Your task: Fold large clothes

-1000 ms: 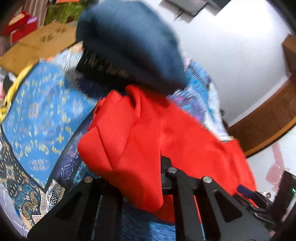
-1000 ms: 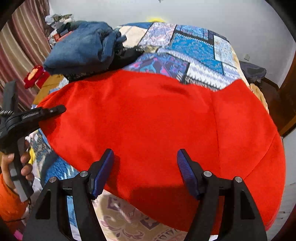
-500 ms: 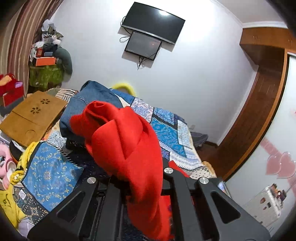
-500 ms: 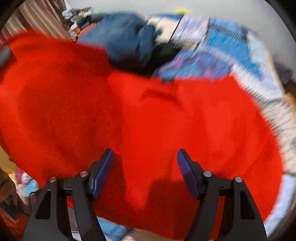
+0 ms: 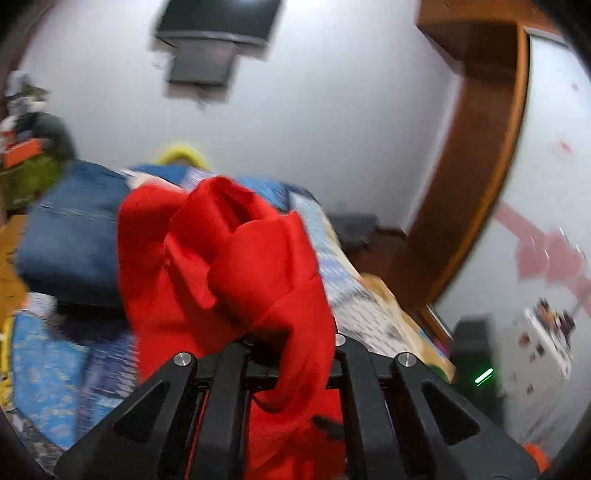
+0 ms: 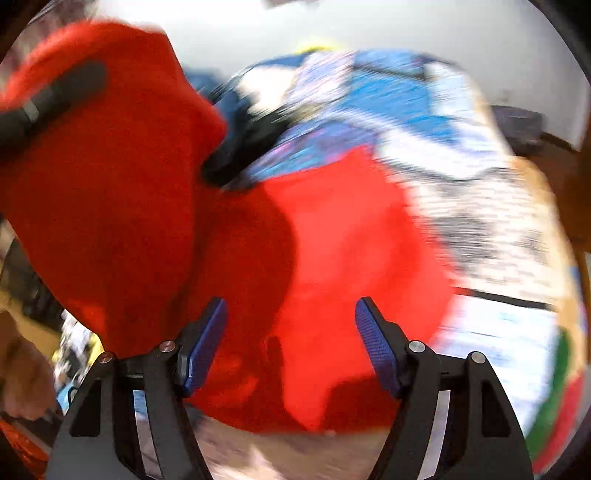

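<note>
Red garment [image 5: 236, 266] bunched, clamped tight in the left gripper [image 5: 291, 354], fingertips buried under cloth. Its lower half sprawls over the blurred patchwork bedspread [image 6: 461, 155] at two o'clock. Right gripper [image 6: 290, 347] gapes, gripping nothing.

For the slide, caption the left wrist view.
Left tongs shut on bunched red garment, lifted above the patterned bedspread.

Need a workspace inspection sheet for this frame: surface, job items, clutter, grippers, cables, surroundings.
Surface: bed with patterned blue bedspread.
Job's things: red garment, one part lifted, the rest on the bed.
Clutter: folded blue jeans on the bed; piled items in the corner.
Grippers: left gripper shut on red garment; right gripper open above it.
Cables: blurred wires under wall TV.
Surroundings: white wall, wooden door frame.
</note>
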`<state>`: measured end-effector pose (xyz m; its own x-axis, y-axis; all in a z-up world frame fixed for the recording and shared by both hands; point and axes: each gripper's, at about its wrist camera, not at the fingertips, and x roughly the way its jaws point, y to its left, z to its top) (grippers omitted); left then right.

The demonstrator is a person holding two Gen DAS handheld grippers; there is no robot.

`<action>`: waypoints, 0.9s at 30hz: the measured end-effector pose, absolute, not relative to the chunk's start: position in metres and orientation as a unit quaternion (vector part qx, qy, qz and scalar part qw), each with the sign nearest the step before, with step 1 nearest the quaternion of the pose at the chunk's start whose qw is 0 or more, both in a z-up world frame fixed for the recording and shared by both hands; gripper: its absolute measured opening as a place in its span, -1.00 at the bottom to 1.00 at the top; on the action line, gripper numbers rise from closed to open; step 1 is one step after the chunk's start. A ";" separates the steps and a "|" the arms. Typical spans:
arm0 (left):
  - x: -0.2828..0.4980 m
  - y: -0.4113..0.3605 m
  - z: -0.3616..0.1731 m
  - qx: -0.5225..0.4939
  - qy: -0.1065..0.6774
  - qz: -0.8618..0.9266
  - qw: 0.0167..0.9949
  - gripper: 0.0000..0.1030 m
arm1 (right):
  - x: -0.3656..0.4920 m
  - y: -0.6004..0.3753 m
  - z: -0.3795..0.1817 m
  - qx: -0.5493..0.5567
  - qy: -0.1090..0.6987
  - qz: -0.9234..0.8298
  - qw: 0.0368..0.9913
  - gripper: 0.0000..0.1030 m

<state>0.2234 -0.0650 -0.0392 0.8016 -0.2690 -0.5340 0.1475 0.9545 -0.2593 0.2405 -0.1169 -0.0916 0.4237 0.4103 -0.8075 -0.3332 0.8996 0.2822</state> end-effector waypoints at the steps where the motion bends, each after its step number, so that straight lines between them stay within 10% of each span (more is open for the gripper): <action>1: 0.230 -0.079 -0.050 -0.096 0.313 -0.124 0.937 -0.92 | 0.238 -0.128 -0.089 0.042 0.486 0.206 0.848 0.34; 10: 0.246 -0.132 -0.148 -0.056 0.470 -0.165 0.866 -0.84 | 0.218 -0.210 -0.089 0.062 0.489 0.111 0.863 0.34; 27: 0.205 -0.053 -0.062 -0.022 0.391 -0.116 0.913 0.49 | 0.217 -0.163 -0.045 0.023 0.439 0.200 0.876 0.36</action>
<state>0.2048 -0.0526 -0.0616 0.6683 -0.2286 -0.7079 0.1935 0.9723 -0.1312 0.2175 -0.1633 -0.0455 0.5349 0.3706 -0.7593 -0.3308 0.9188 0.2155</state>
